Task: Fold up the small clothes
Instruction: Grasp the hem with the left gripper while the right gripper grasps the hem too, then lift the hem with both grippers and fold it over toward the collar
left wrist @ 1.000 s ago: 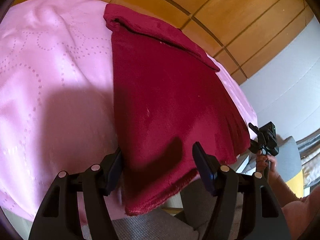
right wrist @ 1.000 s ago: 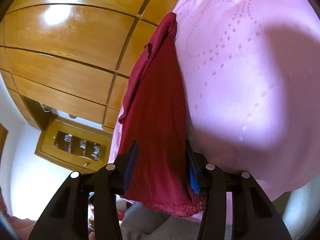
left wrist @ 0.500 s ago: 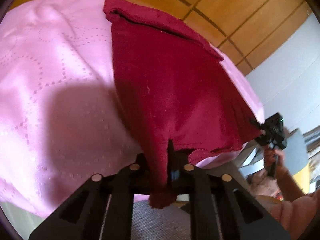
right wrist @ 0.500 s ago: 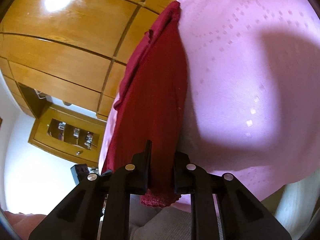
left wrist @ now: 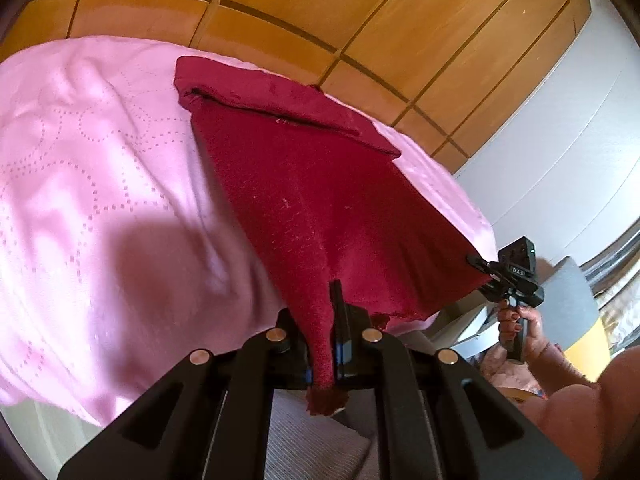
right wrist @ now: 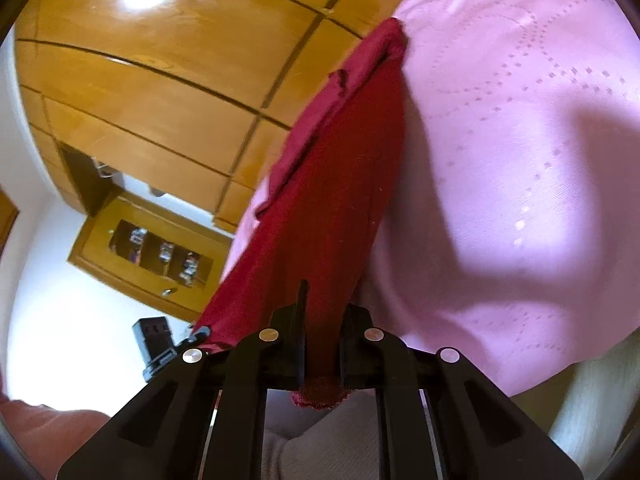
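Note:
A dark red knit garment (left wrist: pixel 320 184) lies spread on a pink bedspread (left wrist: pixel 100 184), its far end folded over in a band. My left gripper (left wrist: pixel 326 320) is shut on the near hem's left corner, and a tuft of cloth pokes out behind the pads. In the right wrist view the garment (right wrist: pixel 344 184) runs away from me as a narrow strip, with my right gripper (right wrist: pixel 324 320) shut on its hem. Each view shows the other gripper at the opposite corner: the right gripper (left wrist: pixel 482 270) and the left gripper (right wrist: pixel 200 330). The near edge hangs lifted off the bed between them.
Wooden wardrobe panels (left wrist: pixel 320 12) rise behind the bed, beside a white wall (left wrist: pixel 560 140). A hand (left wrist: pixel 516 320) holds the right gripper's handle by a grey chair (left wrist: pixel 572 304). A wooden cabinet with a glass front (right wrist: pixel 156 256) stands to the left. Grey fabric (left wrist: pixel 316 448) lies under my grippers.
Both grippers have gone from open around the near hem to shut on it. They have then risen a little, lifting the garment's near edge off the bedspread.

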Motion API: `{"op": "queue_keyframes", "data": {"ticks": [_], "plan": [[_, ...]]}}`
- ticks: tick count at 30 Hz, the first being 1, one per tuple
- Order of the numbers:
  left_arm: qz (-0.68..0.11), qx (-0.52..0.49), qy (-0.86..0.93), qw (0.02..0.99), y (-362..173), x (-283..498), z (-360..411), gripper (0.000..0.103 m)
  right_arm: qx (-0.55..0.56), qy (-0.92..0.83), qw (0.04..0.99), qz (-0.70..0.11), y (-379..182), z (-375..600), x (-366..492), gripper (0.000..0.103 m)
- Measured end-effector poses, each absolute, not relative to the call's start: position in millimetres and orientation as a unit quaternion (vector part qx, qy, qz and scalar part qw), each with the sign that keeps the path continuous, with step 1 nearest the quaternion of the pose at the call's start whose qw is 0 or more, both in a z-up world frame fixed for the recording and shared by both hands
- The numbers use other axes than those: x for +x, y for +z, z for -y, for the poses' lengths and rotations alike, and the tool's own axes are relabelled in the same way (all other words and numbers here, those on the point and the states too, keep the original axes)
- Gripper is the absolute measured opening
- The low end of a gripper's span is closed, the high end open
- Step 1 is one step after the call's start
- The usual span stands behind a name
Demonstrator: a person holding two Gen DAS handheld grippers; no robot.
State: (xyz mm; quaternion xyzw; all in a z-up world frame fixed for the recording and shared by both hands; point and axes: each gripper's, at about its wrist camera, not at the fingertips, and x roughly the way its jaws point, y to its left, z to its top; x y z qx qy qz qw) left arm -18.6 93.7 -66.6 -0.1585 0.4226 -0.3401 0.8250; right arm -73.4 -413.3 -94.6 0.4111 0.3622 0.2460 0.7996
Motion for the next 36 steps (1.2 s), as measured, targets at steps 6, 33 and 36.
{"op": "queue_keyframes", "data": {"ticks": [6,33,36], "plan": [[-0.401,-0.209,-0.373,0.811,-51,-48,-125,0.006,0.432,0.295,0.795,-0.309,-71,418,-118,0.01],[-0.369,-0.303,-0.33,0.814,-39,77,-129,0.008,0.482,0.331,0.78,-0.223,-42,446,-7,0.01],[-0.38,-0.3,-0.318,0.815,-43,102,-124,0.008,0.479,0.313,0.782,-0.249,-43,448,22,0.01]]}}
